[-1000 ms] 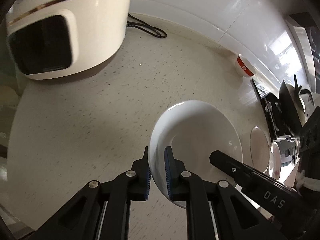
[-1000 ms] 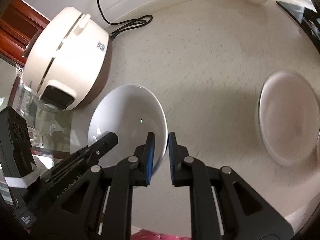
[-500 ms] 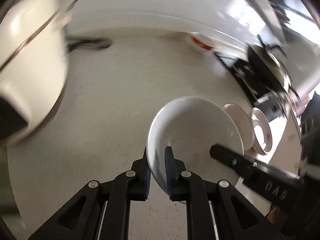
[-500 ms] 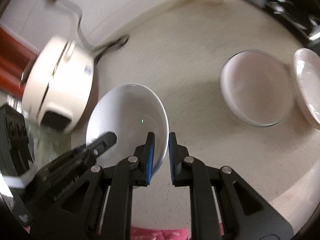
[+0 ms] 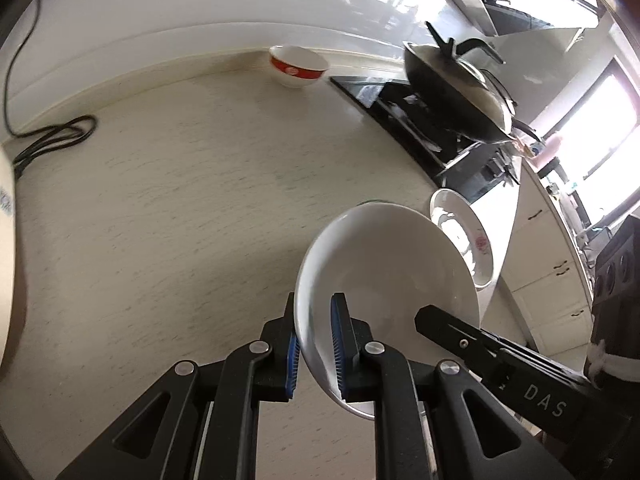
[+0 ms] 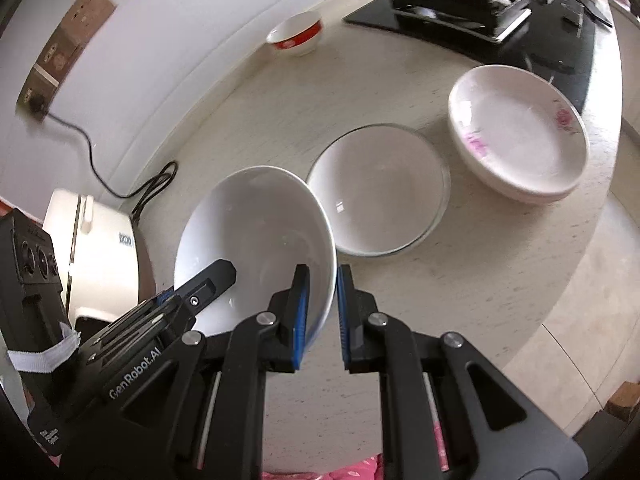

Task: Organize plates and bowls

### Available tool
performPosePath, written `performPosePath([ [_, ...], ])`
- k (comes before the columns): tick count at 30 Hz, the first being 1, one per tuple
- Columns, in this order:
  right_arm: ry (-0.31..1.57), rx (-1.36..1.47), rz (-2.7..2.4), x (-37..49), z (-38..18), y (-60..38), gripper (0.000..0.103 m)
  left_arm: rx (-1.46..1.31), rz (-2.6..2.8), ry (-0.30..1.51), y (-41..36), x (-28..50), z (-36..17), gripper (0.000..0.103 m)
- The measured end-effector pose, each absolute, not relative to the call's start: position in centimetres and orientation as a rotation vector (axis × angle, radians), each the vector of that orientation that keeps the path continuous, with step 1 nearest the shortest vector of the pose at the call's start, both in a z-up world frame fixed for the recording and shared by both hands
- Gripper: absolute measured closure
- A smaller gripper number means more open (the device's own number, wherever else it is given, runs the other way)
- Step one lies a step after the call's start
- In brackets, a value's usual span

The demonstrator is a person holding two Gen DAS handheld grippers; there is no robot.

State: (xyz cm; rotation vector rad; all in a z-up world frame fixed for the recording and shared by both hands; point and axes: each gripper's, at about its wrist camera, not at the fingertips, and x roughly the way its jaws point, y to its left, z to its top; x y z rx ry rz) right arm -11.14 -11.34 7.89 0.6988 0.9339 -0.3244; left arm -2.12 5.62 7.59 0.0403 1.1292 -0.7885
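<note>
Both grippers are clamping opposite rims of the white bowl [image 6: 256, 240], holding it tilted above the counter [image 6: 500, 280]: the left gripper [image 5: 314, 344] is pinching the rim between its fingers, and the right gripper [image 6: 320, 312] is doing likewise. At the bowl's 2 o'clock, a glass dish [image 6: 380, 188] is sitting beside stacked floral plates [image 6: 520, 132]; a red-banded bowl [image 6: 296, 34] is standing at 12 o'clock.
</note>
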Motion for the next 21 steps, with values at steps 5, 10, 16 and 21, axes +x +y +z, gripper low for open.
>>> performPosePath([
  [5, 0.918, 0.738, -0.335, -11.5, 8.3, -13.4, 0.087, 0.082, -0.81, 1.106, 2.7, -1.6, 8.5, 0.089],
  [10, 0.897, 0.793, -0.344, -11.9, 7.6, -15.5, 0.087, 0.111, -0.807, 1.118, 0.8, -1.4, 8.4, 0.089],
  [16, 0.916, 0.806, -0.354, -10.7, 6.3, -16.7, 0.087, 0.179, -0.8, 1.113, -1.4, -0.9, 7.9, 0.089],
  [21, 0.948, 0.801, -0.355, -10.2, 5.6, -17.4, 0.087, 0.211, -0.787, 1.112, -2.3, -0.5, 7.5, 0.089],
])
